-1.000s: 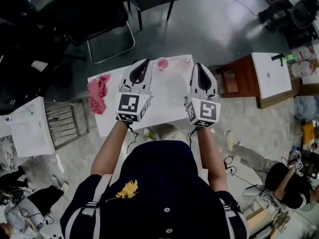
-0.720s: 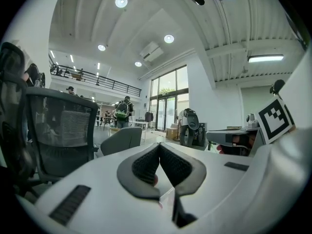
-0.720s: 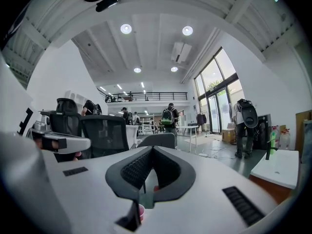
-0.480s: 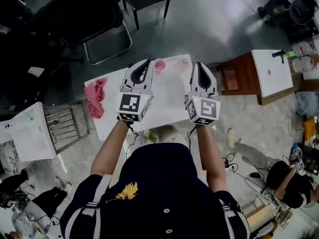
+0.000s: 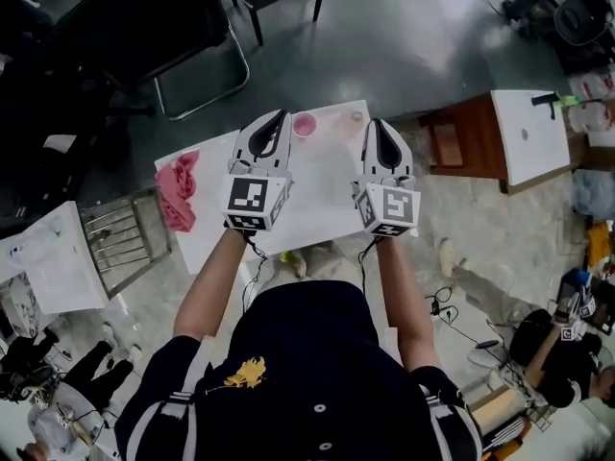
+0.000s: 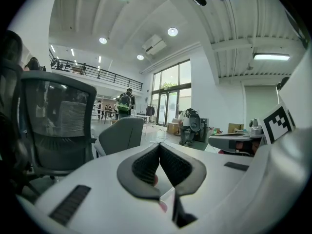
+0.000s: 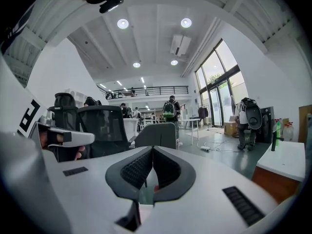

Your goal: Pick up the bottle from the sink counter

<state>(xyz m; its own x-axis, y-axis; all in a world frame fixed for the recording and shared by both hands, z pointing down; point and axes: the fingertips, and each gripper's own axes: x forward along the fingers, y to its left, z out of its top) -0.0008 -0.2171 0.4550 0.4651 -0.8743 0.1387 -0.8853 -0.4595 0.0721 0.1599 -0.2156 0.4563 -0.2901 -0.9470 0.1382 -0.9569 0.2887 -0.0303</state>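
Fingers (image 6: 141, 167) of the left gripper (image 6: 159, 146) are clenched, the dark ribbed pads meeting at the tips with nothing grasped. A pink patch shows through the gap under them, too blurred to name. The right gripper (image 7: 152, 149) has its fingers (image 7: 168, 172) pressed together the same way, also empty.

From the head view both grippers hang side by side over the white worktop (image 5: 322, 195), the left gripper (image 5: 280, 118) over its far left part and the right gripper (image 5: 377, 123) over its far right part, each pointing towards the far edge.

At that far edge, between the two sets of tips, sits a pink round thing (image 5: 304, 124), and just to its right a small clear thing (image 5: 357, 116). Which of them is the bottle cannot be told from above; neither is touched.

A pink cloth (image 5: 178, 190) lies crumpled on the worktop's left end. A metal rack (image 5: 120, 238) stands left of the worktop, a black chair (image 5: 163, 27) beyond it, and a white side table (image 5: 524, 137) well off to its right.
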